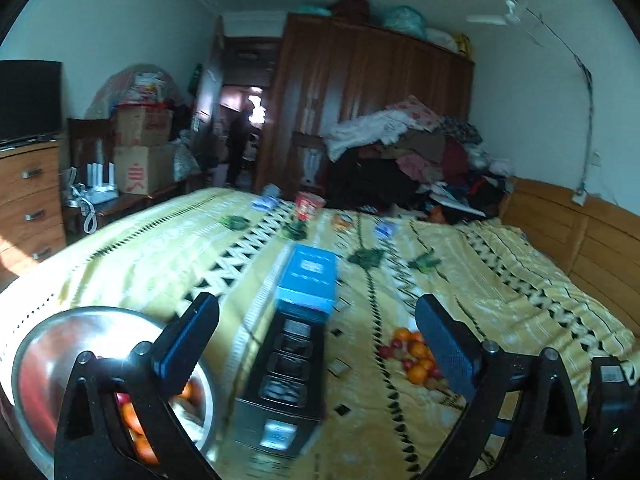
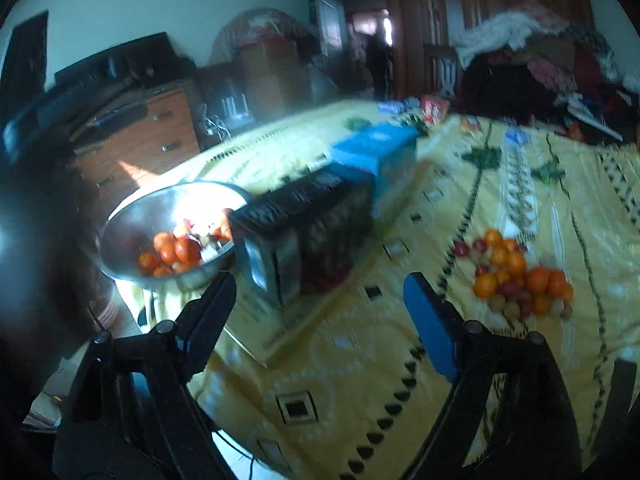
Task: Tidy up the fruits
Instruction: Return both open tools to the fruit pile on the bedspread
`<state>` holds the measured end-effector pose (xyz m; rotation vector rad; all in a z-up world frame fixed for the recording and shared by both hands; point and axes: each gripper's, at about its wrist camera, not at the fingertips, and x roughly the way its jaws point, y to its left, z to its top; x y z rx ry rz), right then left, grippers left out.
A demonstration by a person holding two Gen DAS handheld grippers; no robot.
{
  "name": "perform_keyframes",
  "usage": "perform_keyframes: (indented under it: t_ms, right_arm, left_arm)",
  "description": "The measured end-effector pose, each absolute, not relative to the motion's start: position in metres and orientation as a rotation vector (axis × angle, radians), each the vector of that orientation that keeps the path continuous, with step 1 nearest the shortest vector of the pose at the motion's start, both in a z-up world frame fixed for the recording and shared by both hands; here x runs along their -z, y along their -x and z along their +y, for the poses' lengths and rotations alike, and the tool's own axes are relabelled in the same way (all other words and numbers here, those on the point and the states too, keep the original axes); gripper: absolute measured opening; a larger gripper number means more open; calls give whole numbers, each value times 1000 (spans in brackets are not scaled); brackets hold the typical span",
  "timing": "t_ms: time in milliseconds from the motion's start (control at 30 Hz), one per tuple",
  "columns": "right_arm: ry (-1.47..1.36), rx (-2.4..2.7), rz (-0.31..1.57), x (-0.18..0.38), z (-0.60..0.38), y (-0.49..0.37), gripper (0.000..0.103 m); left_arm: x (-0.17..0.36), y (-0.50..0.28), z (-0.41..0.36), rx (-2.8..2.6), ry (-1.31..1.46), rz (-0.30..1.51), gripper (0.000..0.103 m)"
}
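A steel bowl (image 2: pixel 132 220) holding several oranges and small fruits sits at the bed's near left edge; in the left wrist view the bowl (image 1: pixel 48 352) lies behind my left finger. A pile of oranges and small red and pale fruits (image 2: pixel 516 276) lies loose on the yellow bedspread to the right, the same pile (image 1: pixel 412 356) showing in the left wrist view. My left gripper (image 1: pixel 318 326) hangs open above the bed with nothing between its fingers. My right gripper (image 2: pixel 320 308) is open too and holds nothing.
A long dark box with a blue box on its far end (image 1: pixel 298 328) lies between bowl and fruit pile, also the box (image 2: pixel 316 216). Small packets and a red cup (image 1: pixel 306 204) lie farther up the bed. Clothes heap, wardrobe and a wooden dresser (image 2: pixel 136 148) surround the bed.
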<state>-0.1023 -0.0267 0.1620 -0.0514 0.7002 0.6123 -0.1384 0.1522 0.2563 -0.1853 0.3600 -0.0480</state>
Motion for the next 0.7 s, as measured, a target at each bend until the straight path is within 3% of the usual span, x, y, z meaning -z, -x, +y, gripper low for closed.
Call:
perform_keyframes:
  t_ms: [267,400,700]
  right_arm:
    - [-87,-484,891,-104,-122,98,70]
    - [-131,-440,927,-87,-152,96,68]
    - [-232,-350,1000,-53,-195,77,67]
  left_arm:
    - [-155,48,51,275,217,742,98]
    - [-90,-11,28,311,305,928,63]
    - [-36,-81,-17,309,301,1001,58]
